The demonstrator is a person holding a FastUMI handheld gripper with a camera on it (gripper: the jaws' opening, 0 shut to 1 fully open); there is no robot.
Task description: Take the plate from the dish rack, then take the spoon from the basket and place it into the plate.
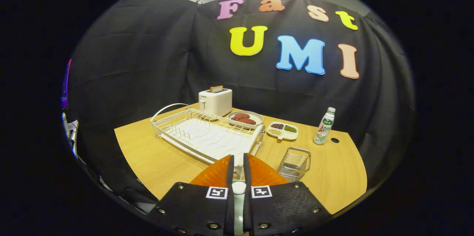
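Wooden table (155, 154) carries a dish rack (207, 136), toaster (216, 101), plate (246, 118) of perhaps patties, divided snack tray (282, 130), bottle (324, 126), wire basket (294, 164)

A white spoon (239, 188) stands pinched between the fingers (218, 175), the empty white dish rack (207, 136) just ahead, the wire basket (294, 163) ahead-right.

dish rack (207, 136) ahead (fingers (222, 171) nearly closed), basket (294, 163) beside
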